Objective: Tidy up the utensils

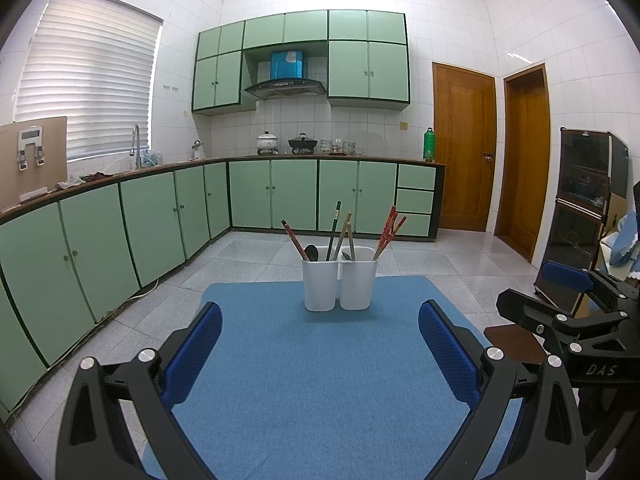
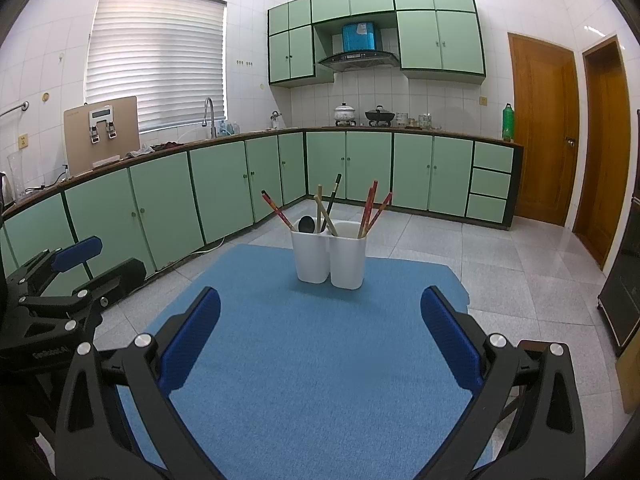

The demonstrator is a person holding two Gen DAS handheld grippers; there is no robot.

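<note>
1. Left gripper (image 1: 320, 354): jaws wide open, empty, over near part of blue mat (image 1: 312, 380)
2. Right gripper (image 2: 320, 338): jaws wide open, nothing held, beside the left one
3. White two-compartment holder (image 2: 330, 258) stands upright near mat's far edge, w/ chopsticks (image 2: 370, 208) & a dark spoon (image 2: 306, 224) in it
</note>
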